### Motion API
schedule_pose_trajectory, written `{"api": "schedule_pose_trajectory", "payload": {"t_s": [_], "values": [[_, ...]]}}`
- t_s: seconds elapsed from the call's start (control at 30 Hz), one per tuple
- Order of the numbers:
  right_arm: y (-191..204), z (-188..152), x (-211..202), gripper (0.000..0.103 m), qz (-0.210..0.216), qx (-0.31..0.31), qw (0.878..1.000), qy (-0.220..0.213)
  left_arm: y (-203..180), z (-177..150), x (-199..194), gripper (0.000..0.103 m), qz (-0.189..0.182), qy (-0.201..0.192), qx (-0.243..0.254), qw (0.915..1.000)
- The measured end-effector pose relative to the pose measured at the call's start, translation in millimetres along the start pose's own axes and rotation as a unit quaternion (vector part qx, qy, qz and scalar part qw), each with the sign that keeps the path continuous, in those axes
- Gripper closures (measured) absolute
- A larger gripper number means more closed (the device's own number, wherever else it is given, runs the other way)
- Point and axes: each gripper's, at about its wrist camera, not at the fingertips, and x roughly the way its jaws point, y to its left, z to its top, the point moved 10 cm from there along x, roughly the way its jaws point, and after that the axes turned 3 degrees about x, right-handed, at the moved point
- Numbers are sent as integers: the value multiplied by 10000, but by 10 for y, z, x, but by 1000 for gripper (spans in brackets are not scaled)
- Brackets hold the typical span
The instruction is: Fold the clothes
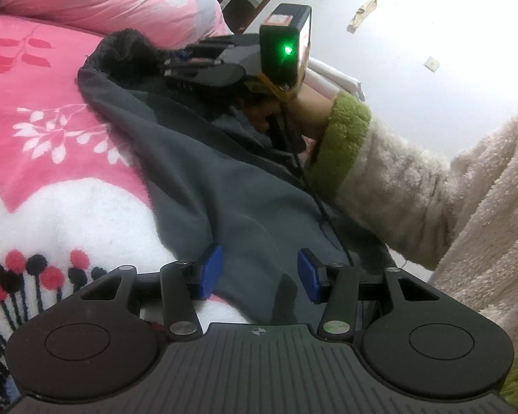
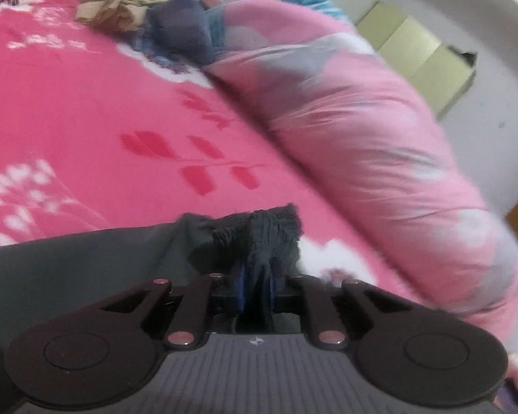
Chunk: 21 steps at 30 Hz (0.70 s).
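Note:
A dark grey fleece garment lies stretched across the pink bedspread. My left gripper is open, its blue pads on either side of the garment's near end without pinching it. My right gripper is shut on the garment's ribbed elastic end, which bunches up between the pads. In the left wrist view the right gripper shows at the garment's far end, held by a hand in a cream and green sleeve.
A rolled pink quilt lies along the bed's far side. A heap of other clothes, tan and dark blue, sits at the head of the bed. A white wall stands behind.

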Motion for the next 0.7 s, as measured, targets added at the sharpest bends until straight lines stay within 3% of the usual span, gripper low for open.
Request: {"api": "schedule_pose_trajectory", "payload": {"t_s": [0.13, 0.27, 0.4, 0.43, 0.47, 0.53, 0.63, 0.7], "values": [[-606, -30, 211, 91, -470, 838, 9954, 12, -19, -6, -26, 55, 57, 21, 34, 10000], [-869, -300, 503, 91, -167, 1799, 9832, 278, -40, -9, -59, 55, 85, 38, 67, 9999], [-1036, -591, 751, 89, 99, 2636, 9630, 555, -78, -39, -113, 55, 79, 46, 77, 9999], [-1055, -674, 809, 79, 132, 2806, 9575, 650, -88, -42, -123, 55, 77, 50, 78, 9999], [-1090, -743, 846, 63, 168, 3035, 9500, 712, -88, -42, -119, 55, 76, 52, 79, 9999], [-1214, -845, 862, 48, 226, 3658, 9272, 776, -76, -51, -106, 55, 69, 50, 74, 9999], [-1438, -877, 649, 48, 392, 4679, 8814, 508, -52, -72, -71, 55, 58, 31, 69, 10000], [-1552, -836, 471, 47, 318, 4923, 8694, 274, -12, -91, -23, 55, 49, 3, 59, 10000]]}}
